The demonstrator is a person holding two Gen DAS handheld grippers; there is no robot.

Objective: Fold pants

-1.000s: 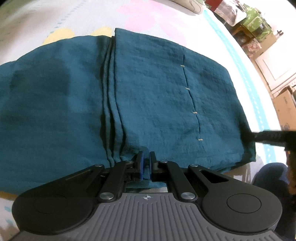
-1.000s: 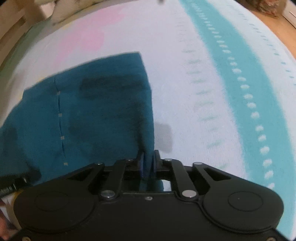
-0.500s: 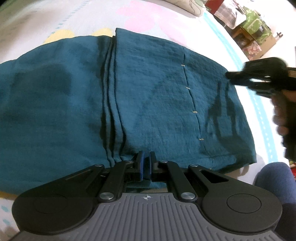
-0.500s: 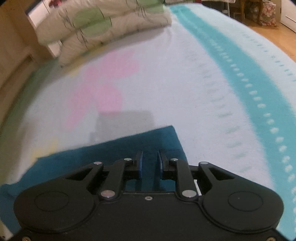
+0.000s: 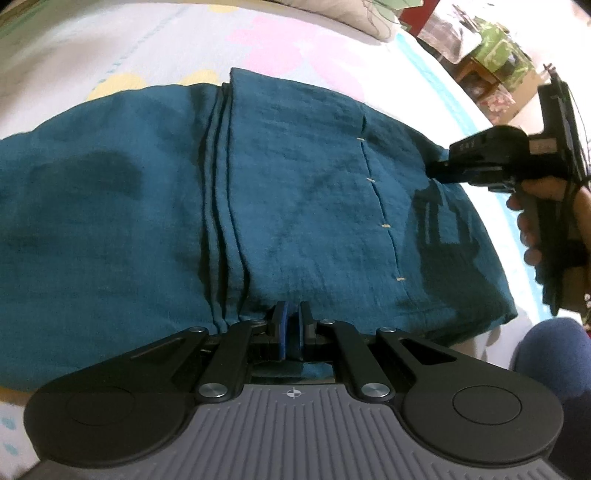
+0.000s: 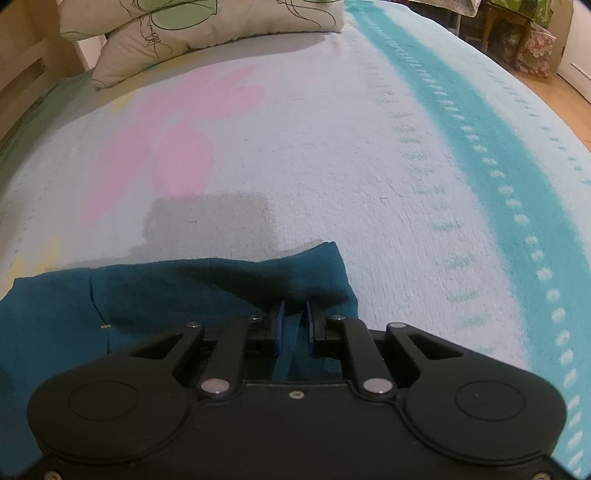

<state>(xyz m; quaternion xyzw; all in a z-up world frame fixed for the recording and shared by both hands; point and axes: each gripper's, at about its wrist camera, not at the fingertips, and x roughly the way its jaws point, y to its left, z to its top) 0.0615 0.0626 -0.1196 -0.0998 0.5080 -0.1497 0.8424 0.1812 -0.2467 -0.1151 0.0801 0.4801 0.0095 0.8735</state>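
Left gripper (image 5: 291,326) is pinched tight on the near edge of the teal pants (image 5: 295,206), at 6 o'clock. Right gripper (image 6: 294,325) is closing, with a ridge of the pants' far corner between its fingers. The pants lie folded flat on the bedspread (image 6: 332,147), a pillow (image 6: 192,29) at 12 o'clock.

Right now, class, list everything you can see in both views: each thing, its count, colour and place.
pants: one, teal, folded flat on the bedspread.
bedspread: one, pale with pink, yellow and turquoise print, covering the bed.
pillow: one, cream with green leaves, at the far end.
cardboard boxes: several, beyond the bed's far corner.
left gripper: black, jaws shut on the pants' near edge.
right gripper: black, jaws closing around the pants' far corner.
hand: one, holding the right gripper's handle.
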